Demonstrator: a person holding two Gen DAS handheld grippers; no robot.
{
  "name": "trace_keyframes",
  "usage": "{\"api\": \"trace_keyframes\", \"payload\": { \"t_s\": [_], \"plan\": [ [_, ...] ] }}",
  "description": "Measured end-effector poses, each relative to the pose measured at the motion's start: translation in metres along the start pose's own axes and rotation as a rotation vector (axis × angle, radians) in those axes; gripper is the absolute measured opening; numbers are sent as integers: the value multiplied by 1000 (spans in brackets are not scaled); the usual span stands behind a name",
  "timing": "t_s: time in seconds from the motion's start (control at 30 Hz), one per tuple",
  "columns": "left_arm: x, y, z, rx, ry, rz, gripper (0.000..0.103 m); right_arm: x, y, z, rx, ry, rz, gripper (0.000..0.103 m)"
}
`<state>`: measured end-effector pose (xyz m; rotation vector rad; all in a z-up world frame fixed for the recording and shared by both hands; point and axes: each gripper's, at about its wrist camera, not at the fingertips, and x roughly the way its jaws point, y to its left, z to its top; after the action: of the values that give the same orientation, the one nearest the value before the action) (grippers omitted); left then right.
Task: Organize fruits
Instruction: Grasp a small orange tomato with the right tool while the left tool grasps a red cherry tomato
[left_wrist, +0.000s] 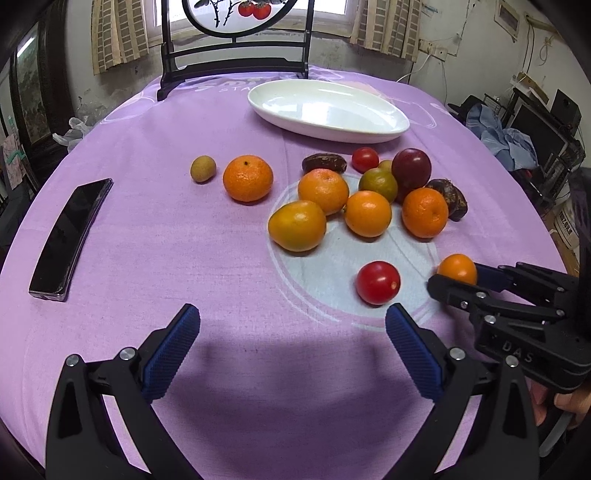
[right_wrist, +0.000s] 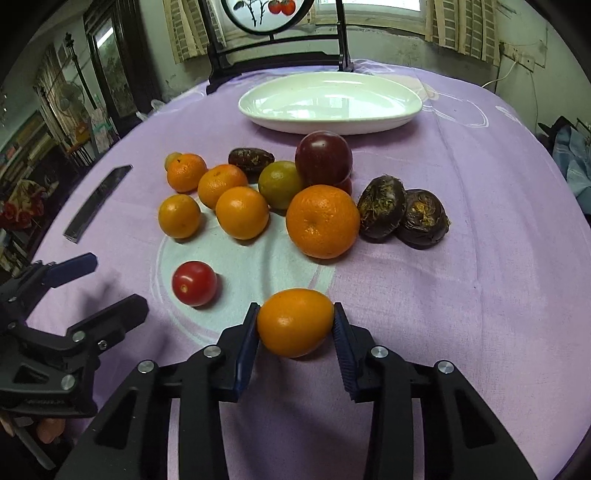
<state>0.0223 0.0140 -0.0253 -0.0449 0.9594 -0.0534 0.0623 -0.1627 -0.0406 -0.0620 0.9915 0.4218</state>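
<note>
My right gripper is shut on a small orange kumquat, low over the purple cloth; it also shows in the left wrist view. A red cherry tomato lies just left of it. Behind lie several oranges, a greenish citrus, a dark red plum and dark brown fruits. An empty white oval dish stands at the back. My left gripper is open and empty, near the tomato.
A black phone lies on the left of the table. A dark wooden stand is behind the dish. A small tan fruit lies apart on the left beside an orange.
</note>
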Motion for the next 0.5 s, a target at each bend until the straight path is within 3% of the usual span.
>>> {"api": "trace_keyframes", "payload": {
  "t_s": [0.33, 0.37, 0.47, 0.5],
  "plan": [
    [24, -26, 9, -2, 66, -32, 99, -24, -22, -20, 30, -62, -12, 39],
    [27, -29, 10, -4, 72, -34, 96, -25, -24, -22, 35, -64, -10, 39],
    [37, -37, 13, 0, 111, -20, 74, -26, -29, -25, 47, -69, -8, 39],
    [38, -41, 13, 8, 110, 3, 73, -26, -30, -26, 50, -70, -7, 39]
  ]
}}
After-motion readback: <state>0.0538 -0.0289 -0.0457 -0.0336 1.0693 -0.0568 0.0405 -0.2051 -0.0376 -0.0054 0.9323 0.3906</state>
